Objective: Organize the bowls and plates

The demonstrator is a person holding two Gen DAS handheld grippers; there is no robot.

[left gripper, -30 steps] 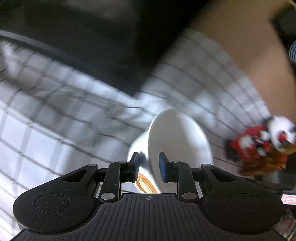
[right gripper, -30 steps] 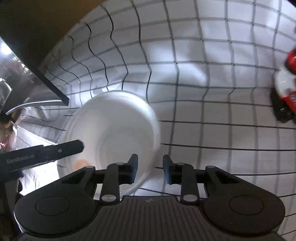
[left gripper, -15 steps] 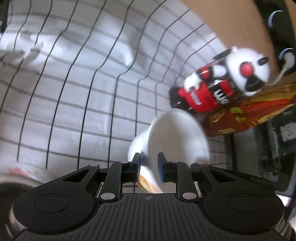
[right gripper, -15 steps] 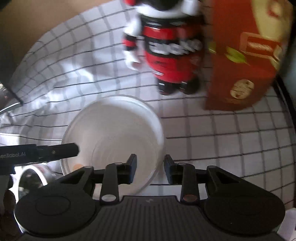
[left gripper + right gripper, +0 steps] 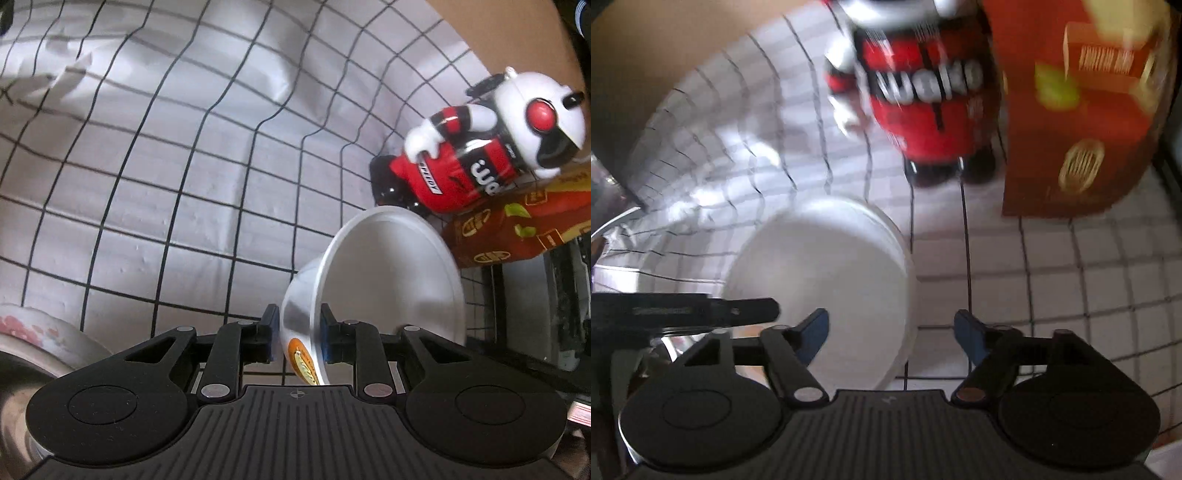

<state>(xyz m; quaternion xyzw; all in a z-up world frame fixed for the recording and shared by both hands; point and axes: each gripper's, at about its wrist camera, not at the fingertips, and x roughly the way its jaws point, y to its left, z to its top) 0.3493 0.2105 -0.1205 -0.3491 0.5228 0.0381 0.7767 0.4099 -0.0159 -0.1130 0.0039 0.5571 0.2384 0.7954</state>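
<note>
One checked cloth point(image 5: 177, 192) covers table; we see L gripper point(image 5: 295, 334) clamping bowl point(image 5: 388, 280) rim, R gripper point(image 5: 890, 334) opening, free; toy point(image 5: 476, 162), box point(image 5: 517, 229) at back.

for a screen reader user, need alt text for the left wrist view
The left tool grips the rim of a tilted white bowl above a white tablecloth with a black grid. Beyond the bowl, a red and white robot toy stands beside a red box.

A white cloth point(image 5: 155, 155) with a black grid (creased in places) covers the table. Beyond its far edge runs a plain tan surface point(image 5: 509, 33). Light falls bright and uneven across the cloth, leaving soft grey shadows.
</note>
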